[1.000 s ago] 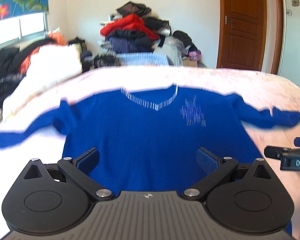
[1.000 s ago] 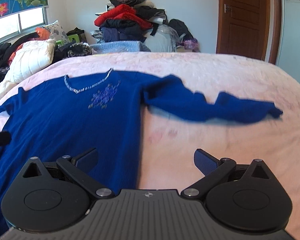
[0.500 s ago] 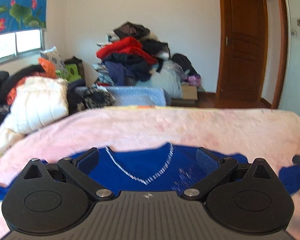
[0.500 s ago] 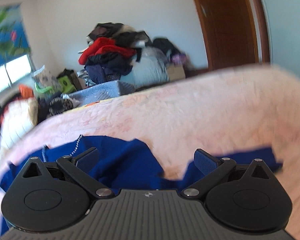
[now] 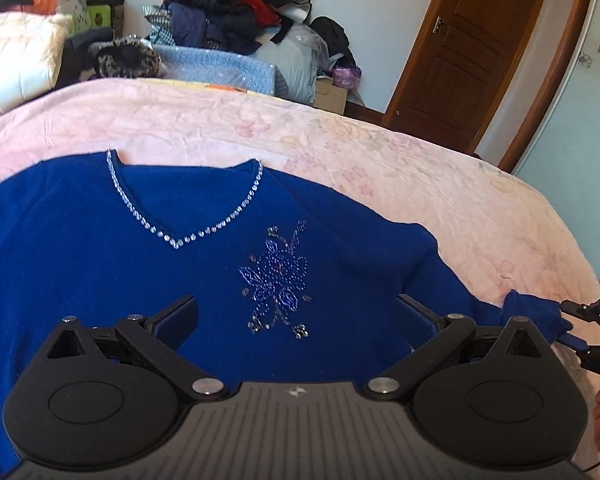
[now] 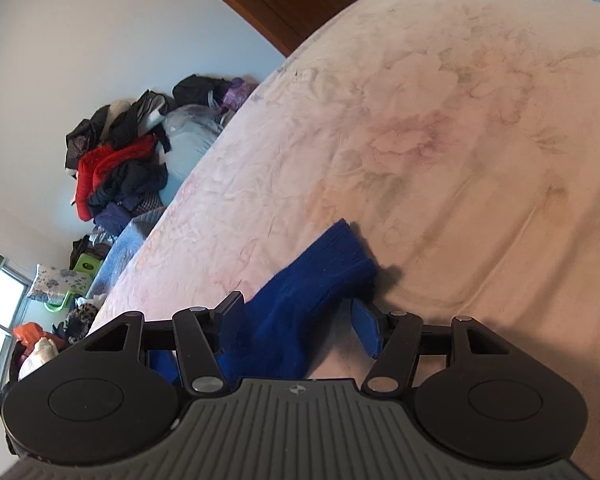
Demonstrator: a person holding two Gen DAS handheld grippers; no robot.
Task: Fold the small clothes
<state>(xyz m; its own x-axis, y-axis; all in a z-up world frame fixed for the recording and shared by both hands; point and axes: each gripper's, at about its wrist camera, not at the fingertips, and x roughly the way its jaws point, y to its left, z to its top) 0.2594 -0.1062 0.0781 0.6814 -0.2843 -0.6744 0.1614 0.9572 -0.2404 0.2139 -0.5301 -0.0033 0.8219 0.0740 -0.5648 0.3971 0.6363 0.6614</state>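
A blue V-neck sweater (image 5: 204,264) with a beaded collar and flower motif lies front-up on the pink bed (image 5: 380,160). My left gripper (image 5: 296,316) is open and empty, hovering over the sweater's chest. My right gripper (image 6: 296,316) is open, tilted, with the sweater's right sleeve cuff (image 6: 324,268) lying between its fingers, not clamped. The right gripper also shows in the left wrist view (image 5: 588,332) at the sleeve end.
A pile of clothes (image 5: 224,8) is stacked beyond the bed's far edge, with a white quilt (image 5: 16,60) at the far left. A brown door (image 5: 460,52) stands at the back right. The clothes pile also shows in the right wrist view (image 6: 116,164).
Both grippers tilted up, then came back down. The right gripper has rolled sideways and moved onto the right sleeve cuff. The left gripper is back over the chest.
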